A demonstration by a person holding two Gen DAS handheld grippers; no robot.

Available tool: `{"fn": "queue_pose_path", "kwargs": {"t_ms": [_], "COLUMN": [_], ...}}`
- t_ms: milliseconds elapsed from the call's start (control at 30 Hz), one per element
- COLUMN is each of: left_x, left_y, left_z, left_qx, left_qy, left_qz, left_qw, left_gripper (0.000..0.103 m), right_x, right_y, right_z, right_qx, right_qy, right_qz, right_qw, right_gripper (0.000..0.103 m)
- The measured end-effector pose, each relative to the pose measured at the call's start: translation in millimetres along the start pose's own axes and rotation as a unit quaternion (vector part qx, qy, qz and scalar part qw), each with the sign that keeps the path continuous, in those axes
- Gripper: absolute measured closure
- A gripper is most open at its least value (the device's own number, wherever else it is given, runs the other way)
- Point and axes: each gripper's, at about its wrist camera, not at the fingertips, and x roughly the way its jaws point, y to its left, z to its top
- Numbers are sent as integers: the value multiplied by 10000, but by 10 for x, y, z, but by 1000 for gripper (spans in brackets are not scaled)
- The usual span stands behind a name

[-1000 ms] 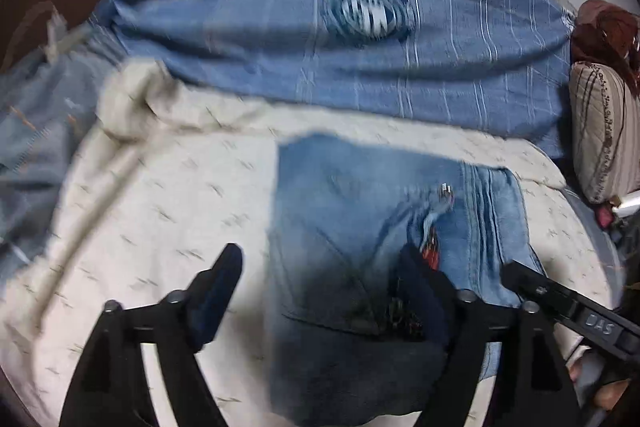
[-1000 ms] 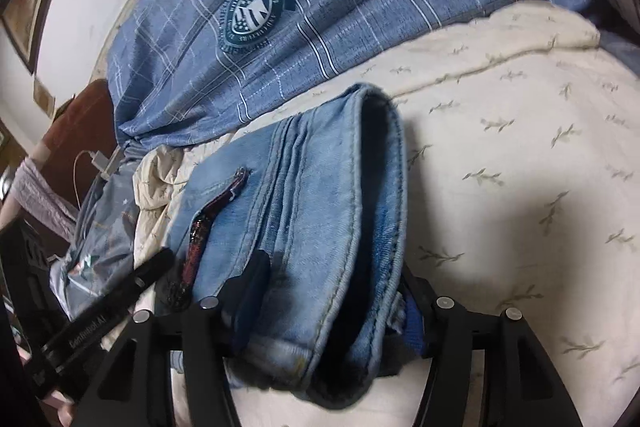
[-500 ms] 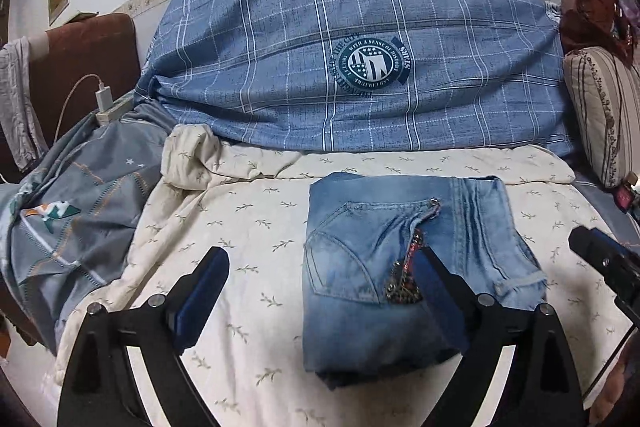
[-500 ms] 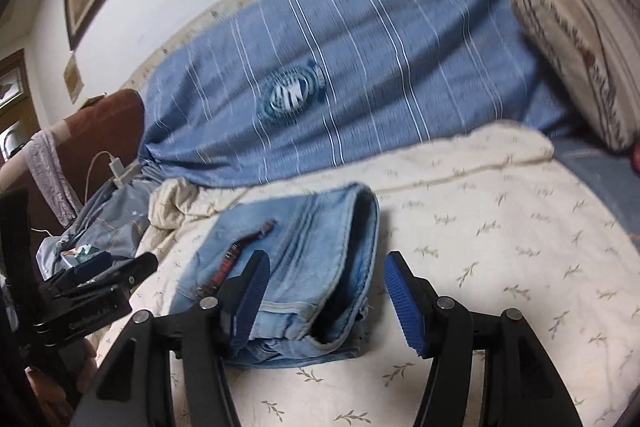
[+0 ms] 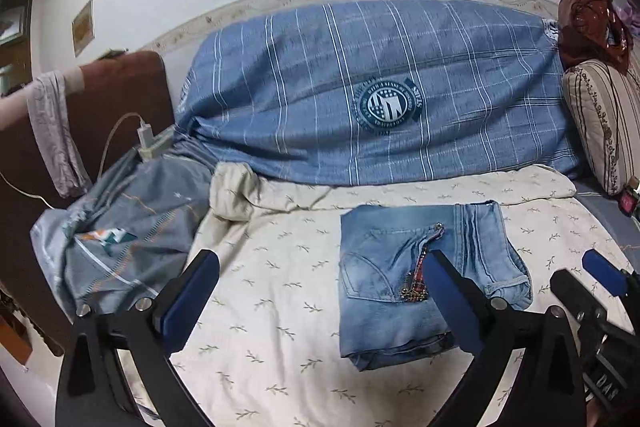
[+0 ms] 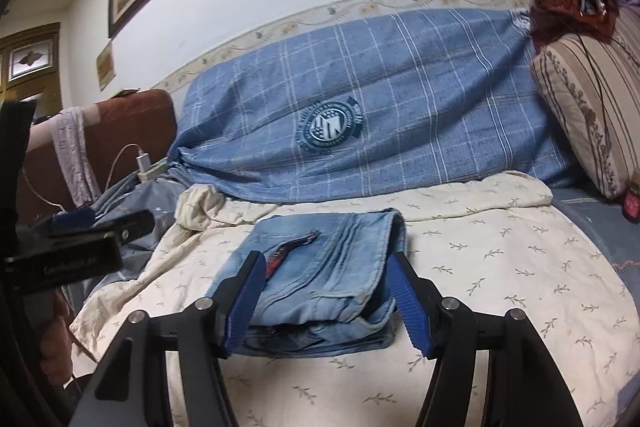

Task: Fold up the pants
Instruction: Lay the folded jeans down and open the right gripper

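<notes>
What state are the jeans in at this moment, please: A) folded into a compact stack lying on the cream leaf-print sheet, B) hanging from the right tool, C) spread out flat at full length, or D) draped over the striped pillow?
A: the jeans lie as a folded stack on the cream sheet, and both the left tool and the right tool are open, holding nothing.

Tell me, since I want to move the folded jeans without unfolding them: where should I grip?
Probably the thick rounded fold on the jeans, coming in from their right, over bare sheet. All layers join there; the near edge shows loose hems.
</notes>
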Motion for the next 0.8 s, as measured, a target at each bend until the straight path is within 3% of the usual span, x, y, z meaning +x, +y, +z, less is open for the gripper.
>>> {"fn": "queue_pose_path", "kwargs": {"t_ms": [367, 800], "left_x": [-226, -145], "left_y": [50, 25], "left_z": [40, 28], "left_qx": [-112, -190], "left_qy": [-64, 102], "left_qz": [175, 204], "left_qw": [9998, 9996], "left_gripper": [2, 2], "right_x": [-122, -31], "right_y": [241, 147], "right_z": [-118, -106], "right_qx": [-479, -431], "right_qy": [-211, -171], "right_qz": [149, 111], "right_qw": [9985, 9989], "right_gripper": [33, 33]}}
